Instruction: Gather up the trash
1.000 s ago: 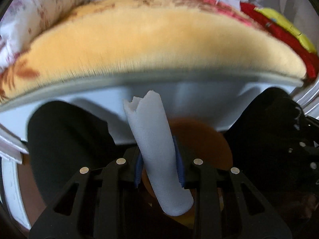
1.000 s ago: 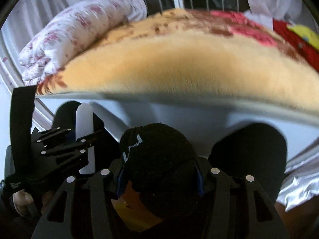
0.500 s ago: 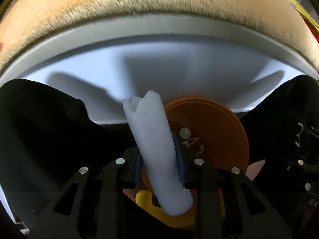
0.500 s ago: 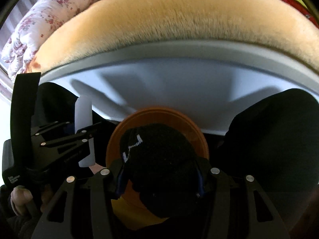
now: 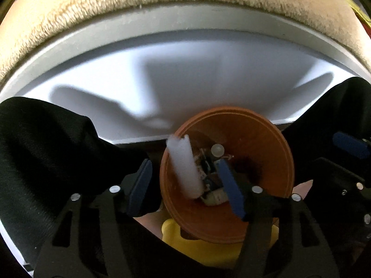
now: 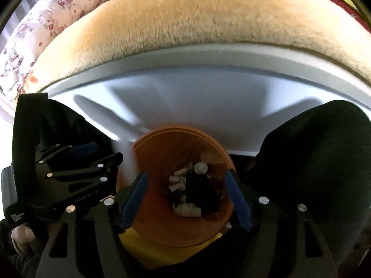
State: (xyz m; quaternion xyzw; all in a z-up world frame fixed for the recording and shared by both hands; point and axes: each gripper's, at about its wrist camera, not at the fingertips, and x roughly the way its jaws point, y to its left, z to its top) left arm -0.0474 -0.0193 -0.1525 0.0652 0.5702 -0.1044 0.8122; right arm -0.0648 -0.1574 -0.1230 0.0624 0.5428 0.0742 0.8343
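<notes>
While the white foam piece hangs blurred over the mouth of the orange bin, free of the left gripper, whose fingers stand wide, it could, I judge, glance off the rim and land on the floor. The right gripper also stands wide above the bin, holding nothing; dark scraps lie inside. The bed edge sits close, leaving little room.

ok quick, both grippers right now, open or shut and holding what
Left gripper: open, holding nothing; the white foam piece is loose between its fingers above the orange bin.
Right gripper: open, empty, over the same bin.
</notes>
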